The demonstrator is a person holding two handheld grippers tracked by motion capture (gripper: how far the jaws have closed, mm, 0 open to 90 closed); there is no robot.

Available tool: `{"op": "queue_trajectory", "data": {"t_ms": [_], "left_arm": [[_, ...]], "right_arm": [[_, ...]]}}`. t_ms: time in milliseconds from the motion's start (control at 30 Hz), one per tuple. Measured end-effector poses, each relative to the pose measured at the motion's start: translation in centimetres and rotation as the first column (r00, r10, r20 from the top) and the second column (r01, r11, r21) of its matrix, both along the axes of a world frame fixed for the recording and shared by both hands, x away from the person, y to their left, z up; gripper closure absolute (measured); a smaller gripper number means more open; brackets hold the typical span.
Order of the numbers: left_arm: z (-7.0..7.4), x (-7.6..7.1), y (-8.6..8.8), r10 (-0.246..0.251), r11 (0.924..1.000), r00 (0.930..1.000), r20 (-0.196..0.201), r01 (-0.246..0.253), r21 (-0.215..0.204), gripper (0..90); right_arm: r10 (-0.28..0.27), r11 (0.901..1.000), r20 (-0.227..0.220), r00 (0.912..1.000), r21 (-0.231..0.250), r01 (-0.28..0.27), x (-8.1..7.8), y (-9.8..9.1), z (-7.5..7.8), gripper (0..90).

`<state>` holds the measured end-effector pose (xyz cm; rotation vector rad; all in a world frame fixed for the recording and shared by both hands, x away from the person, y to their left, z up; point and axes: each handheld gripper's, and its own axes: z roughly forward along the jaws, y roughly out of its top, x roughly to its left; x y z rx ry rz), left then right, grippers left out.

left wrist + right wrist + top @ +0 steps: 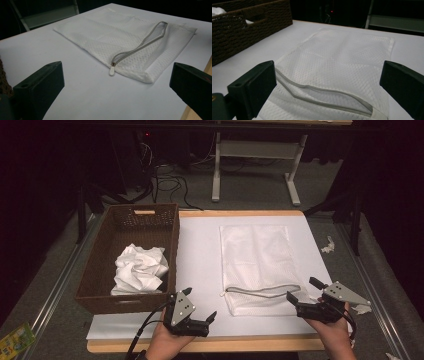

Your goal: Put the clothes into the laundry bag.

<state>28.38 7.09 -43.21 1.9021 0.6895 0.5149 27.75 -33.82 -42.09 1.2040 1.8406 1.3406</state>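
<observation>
Left gripper (201, 308): near the front edge of the desk, jaws spread wide, holding nothing. It points at the zip pull (112, 71).
Right gripper (299, 294): near the front right corner, jaws spread wide too, holding nothing.
Mesh bag (256, 265): lies flat on the right half of the desk, between the two grippers and a bit past them. Its zip (261, 291) looks partly open.
Basket (98, 270): on the left side of the desk, with a crumpled white cloth (140, 268) inside.
Done so far: I think nothing yet.
Left to do: probably open the bag and put the cloth in.
</observation>
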Motion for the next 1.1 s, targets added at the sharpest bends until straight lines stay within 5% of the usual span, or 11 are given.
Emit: {"op": "queue_trajectory", "data": {"t_ms": [133,733,1100], "left_arm": [[-0.05,0.03,0.00,0.006,0.9998,0.9995,-0.031,-0.007,-0.020,0.8],[-0.15,-0.05,0.42,0.014,0.9996,0.9996,-0.024,-0.015,-0.022,0.8],[-0.59,0.38,-0.26,-0.007,0.9997,0.9985,-0.054,0.006,-0.025,1.1]], "right_arm": [[0.016,0.9998,0.007,0.9998,-0.015,-0.016,0.10,0.32,-0.04,0.8],[0.010,0.9999,0.000,1.0000,-0.009,-0.010,0.22,0.04,-0.17,1.1],[0.002,1.0000,-0.011,0.9999,-0.007,-0.002,0.17,-0.48,-0.40,1.8]]}}
